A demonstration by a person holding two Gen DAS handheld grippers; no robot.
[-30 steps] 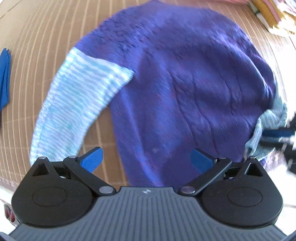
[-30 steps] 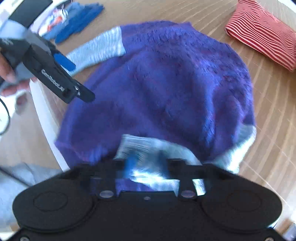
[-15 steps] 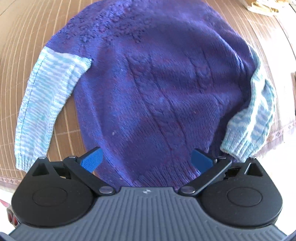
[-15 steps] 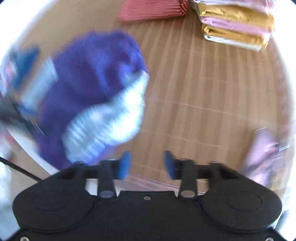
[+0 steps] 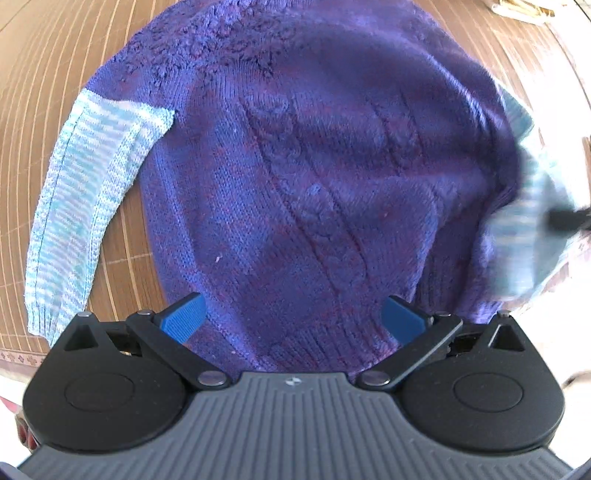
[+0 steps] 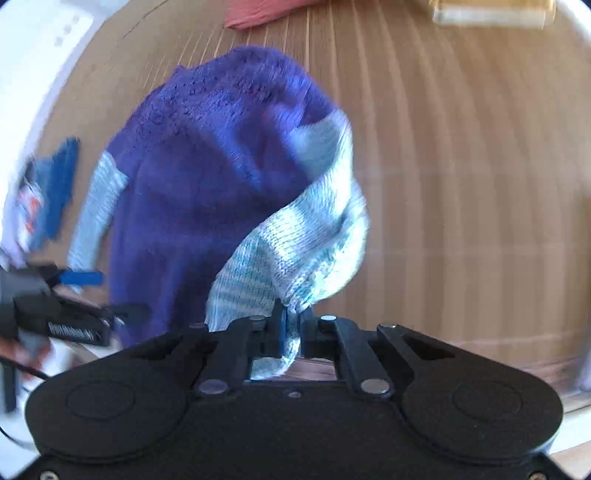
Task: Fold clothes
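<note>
A purple knitted sweater (image 5: 314,177) with light-blue striped sleeves lies flat on a bamboo mat; it also shows in the right wrist view (image 6: 192,177). My left gripper (image 5: 291,319) is open and empty, just above the sweater's hem. The left sleeve (image 5: 85,206) lies flat beside the body. My right gripper (image 6: 293,325) is shut on the cuff of the right sleeve (image 6: 295,243) and holds it lifted off the mat. That sleeve appears blurred at the right edge of the left wrist view (image 5: 524,229). The left gripper shows at the far left of the right wrist view (image 6: 70,314).
The bamboo mat (image 6: 461,184) stretches to the right of the sweater. A red striped folded garment (image 6: 266,14) and a stack of folded clothes (image 6: 487,11) lie at the far edge. Blue clothing (image 6: 55,184) lies at the left.
My right gripper swung back to the sweater, shut on the right sleeve's cuff and lifted it. My left gripper stayed open and moved slightly closer over the hem.
</note>
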